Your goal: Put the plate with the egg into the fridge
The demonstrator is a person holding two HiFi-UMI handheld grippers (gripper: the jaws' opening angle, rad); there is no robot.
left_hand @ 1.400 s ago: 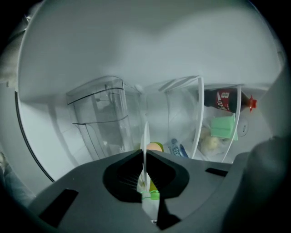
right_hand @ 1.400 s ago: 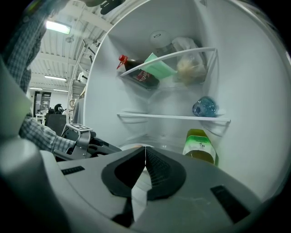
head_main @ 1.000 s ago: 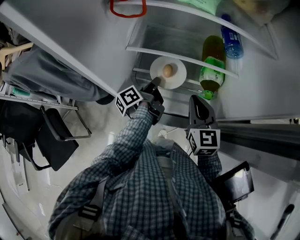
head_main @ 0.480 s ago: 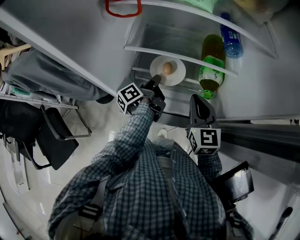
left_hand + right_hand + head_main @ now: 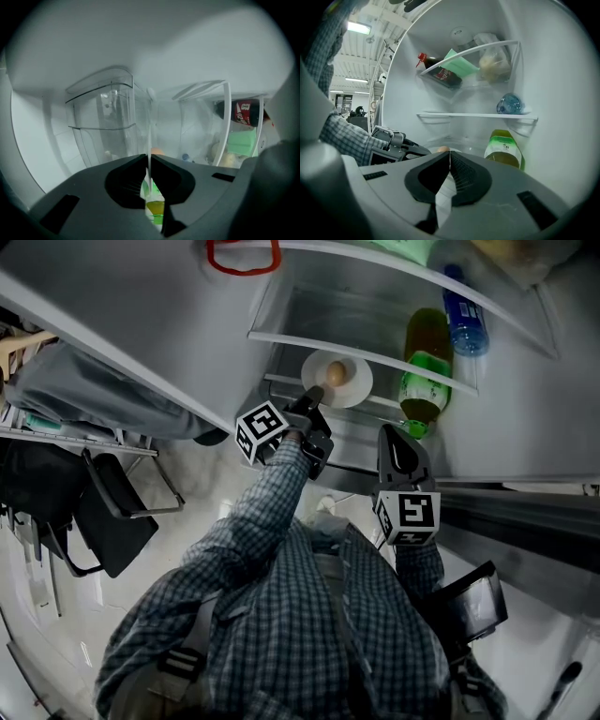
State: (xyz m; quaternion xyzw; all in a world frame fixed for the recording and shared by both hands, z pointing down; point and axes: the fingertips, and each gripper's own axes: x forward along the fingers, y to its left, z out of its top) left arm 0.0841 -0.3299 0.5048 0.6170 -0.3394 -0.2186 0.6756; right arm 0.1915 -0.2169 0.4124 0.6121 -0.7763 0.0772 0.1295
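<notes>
A white plate [image 5: 352,387] with a brown egg [image 5: 336,374] on it is inside the open fridge, over the lower glass shelf [image 5: 281,382]. My left gripper [image 5: 312,402] is shut on the plate's near edge. In the left gripper view that plate [image 5: 150,131] shows edge-on as a thin white line between the closed jaws of the left gripper [image 5: 149,161], with the egg [image 5: 157,151] peeking behind it. Whether the plate rests on the shelf I cannot tell. My right gripper [image 5: 393,437] hangs just outside the fridge, right of the plate; the right gripper [image 5: 449,157] is shut and holds nothing.
A green bottle [image 5: 422,371] stands right of the plate, a blue bottle [image 5: 464,320] one shelf up. The top shelf holds a dark sauce bottle [image 5: 440,72] and bags. A red ring [image 5: 242,257] hangs at the fridge's left. A black chair [image 5: 112,521] stands on the floor behind.
My left gripper has pushed the plate and egg slightly farther into the fridge. The right gripper has hardly moved.
</notes>
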